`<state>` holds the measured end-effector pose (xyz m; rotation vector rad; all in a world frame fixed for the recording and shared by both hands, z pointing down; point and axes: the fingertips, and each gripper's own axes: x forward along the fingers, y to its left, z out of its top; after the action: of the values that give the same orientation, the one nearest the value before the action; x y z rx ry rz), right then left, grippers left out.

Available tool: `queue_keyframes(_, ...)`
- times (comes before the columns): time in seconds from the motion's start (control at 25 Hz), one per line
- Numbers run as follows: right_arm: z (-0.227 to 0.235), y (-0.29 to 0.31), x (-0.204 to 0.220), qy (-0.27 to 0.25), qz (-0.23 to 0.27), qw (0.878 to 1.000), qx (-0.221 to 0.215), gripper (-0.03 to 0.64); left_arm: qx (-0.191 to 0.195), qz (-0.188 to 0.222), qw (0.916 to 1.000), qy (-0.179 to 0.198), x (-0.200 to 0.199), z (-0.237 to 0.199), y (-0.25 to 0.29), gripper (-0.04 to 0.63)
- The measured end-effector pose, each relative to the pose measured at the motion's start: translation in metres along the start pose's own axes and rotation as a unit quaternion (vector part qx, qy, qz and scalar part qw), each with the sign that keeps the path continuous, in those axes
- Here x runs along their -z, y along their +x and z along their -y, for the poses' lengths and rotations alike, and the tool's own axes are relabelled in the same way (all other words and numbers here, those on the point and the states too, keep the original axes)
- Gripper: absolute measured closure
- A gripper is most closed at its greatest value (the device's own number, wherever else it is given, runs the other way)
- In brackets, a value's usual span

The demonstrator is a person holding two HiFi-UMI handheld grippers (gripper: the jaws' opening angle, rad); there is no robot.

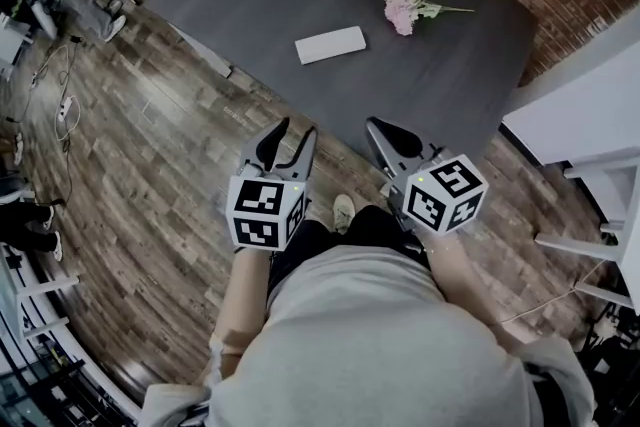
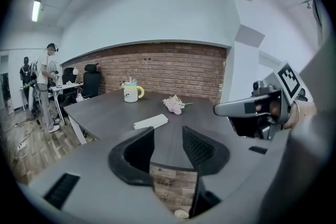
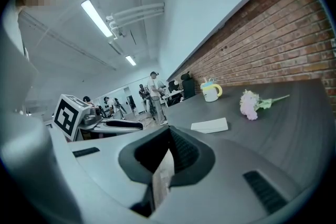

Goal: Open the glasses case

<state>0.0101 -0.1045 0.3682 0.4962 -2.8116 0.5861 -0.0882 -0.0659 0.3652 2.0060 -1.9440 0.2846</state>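
Showed left gripper (image 2: 168, 138), jaws apart and empty, facing the dark table (image 2: 100, 113) bearing white glasses case (image 2: 150, 122), pink flowers (image 2: 173, 104), mug (image 2: 131, 93).

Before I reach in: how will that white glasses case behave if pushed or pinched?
The glasses case lies flat and low on the dark table, so it will probably slide rather than roll or tip. It looks slim and straight-edged, so likely stiff and light; an off-centre push may spin it.
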Motion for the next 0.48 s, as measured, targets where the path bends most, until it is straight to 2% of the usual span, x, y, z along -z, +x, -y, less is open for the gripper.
queue_keyframes(0.2, 0.024, 0.004, -0.004, 0.013, -0.003, 1.0, 0.01, 0.612, -0.004, -0.011, 0.9999, -0.005, -0.002, -0.006, 0.019, 0.43)
queue_keyframes(0.48, 0.034, 0.008, 0.007, 0.035, -0.016, 0.999, 0.012, 0.612, -0.003, -0.032, 0.9994, -0.008, 0.003, -0.008, 0.029, 0.43)
